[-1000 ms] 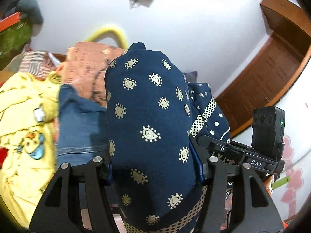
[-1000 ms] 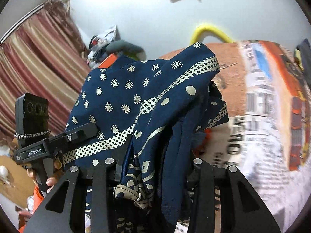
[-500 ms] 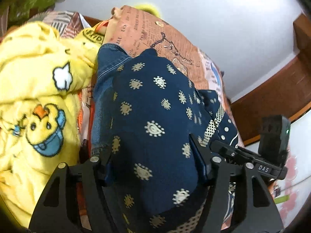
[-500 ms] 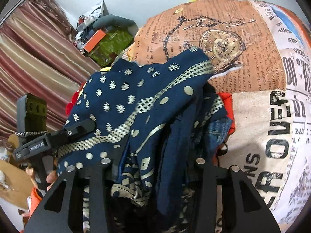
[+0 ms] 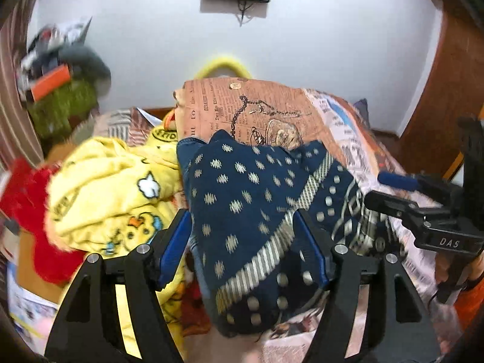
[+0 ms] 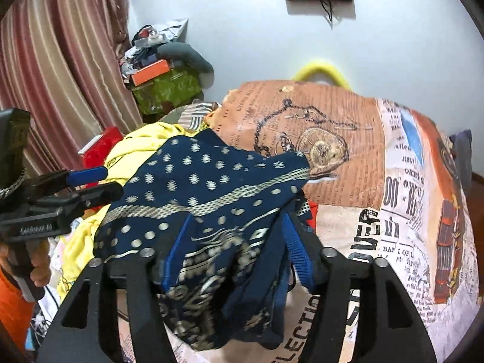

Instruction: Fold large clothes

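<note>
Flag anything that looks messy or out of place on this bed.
The navy patterned cloth is bunched, not flat, between both hand-held grippers: left, right. A crumpled yellow duck-print blanket lies heaped beside it on the newspaper-print bedsheet.

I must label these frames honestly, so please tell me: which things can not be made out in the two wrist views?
- Left wrist view: what lies under the navy patterned cloth; the cloth covers it.
- Left wrist view: the red item is motion-blurred and cut by the edge.
- Right wrist view: whether the right gripper actually pinches the cloth; bunched folds hide the pads.
</note>
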The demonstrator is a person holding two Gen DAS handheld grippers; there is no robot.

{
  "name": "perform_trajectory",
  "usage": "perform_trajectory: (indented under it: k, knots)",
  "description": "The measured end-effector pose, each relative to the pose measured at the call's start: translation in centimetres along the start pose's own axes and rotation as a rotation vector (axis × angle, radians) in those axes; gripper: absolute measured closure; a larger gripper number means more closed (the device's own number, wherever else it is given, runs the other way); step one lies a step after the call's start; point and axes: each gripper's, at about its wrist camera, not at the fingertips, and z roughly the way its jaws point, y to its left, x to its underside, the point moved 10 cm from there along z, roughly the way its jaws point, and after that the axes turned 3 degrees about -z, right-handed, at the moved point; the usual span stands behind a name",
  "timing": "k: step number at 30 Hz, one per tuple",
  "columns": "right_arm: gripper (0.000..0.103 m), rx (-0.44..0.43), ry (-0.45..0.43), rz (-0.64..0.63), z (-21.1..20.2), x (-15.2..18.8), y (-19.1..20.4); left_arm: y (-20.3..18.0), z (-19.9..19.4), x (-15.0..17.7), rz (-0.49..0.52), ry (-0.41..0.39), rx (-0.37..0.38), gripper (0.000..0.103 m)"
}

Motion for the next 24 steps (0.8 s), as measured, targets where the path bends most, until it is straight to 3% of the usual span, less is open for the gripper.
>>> perform_trajectory:
  k: [4, 8, 11, 16, 24]
  knots:
    - [0.027, 0.071, 0.036, -0.037, 1.5, 1.6, 0.4, -0.2, 0.8, 2.8, 0.066, 0.044, -0.07, 0.031]
    - [0.024, 0.142, 0.122, -0.085, 3.4, 4.6, -0.7, 1.2, 1.8, 4.5, -0.005, 0.053, -0.063, 0.015]
    - [0.02, 0.106, 0.139, -0.042, 3.5, 6.3, -1.8, 1.7, 2.8, 5.7, -0.069, 0.087, -0.003, 0.015]
    - [0.02, 0.057, 0.158, 0.059, 2.0, 7.4, -3.2, 1.9, 2.4, 6.3, -0.135, 0.105, 0.01, 0.013]
    - [0.019, 0.176, 0.144, 0.075, -2.3, 7.4, -5.0, 1.1, -1.8, 7.9, 0.003, 0.106, -0.121, 0.014]
